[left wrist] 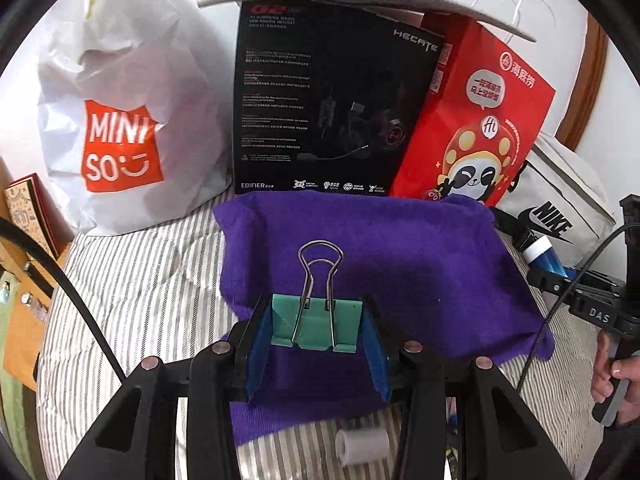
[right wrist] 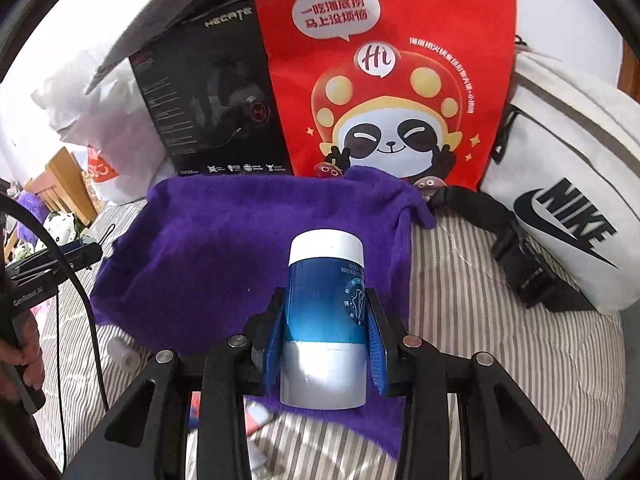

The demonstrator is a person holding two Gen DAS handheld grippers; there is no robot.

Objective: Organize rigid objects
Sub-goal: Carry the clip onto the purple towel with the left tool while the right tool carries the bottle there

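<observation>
1. The left gripper [left wrist: 318, 330] pinches a green binder clip [left wrist: 316, 326] between its 2 blue pads, wire handles pointing away from the camera, held above the purple cloth [left wrist: 400, 256].
2. The right gripper [right wrist: 326, 332] clamps a blue and white cylindrical bottle [right wrist: 326, 304] by its middle, white cap away from the camera, over the same cloth's right part.
3. Only the left wrist view shows the MINISO bag [left wrist: 120, 128] clearly, a small white roll [left wrist: 362, 446] on the striped bedding [left wrist: 140, 280], and the other gripper at its right edge.
4. The right wrist view alone shows the whole white Nike bag [right wrist: 560, 200] and its black buckle strap [right wrist: 516, 252], beside the red panda bag [right wrist: 384, 72] and black headset box [right wrist: 208, 112].
</observation>
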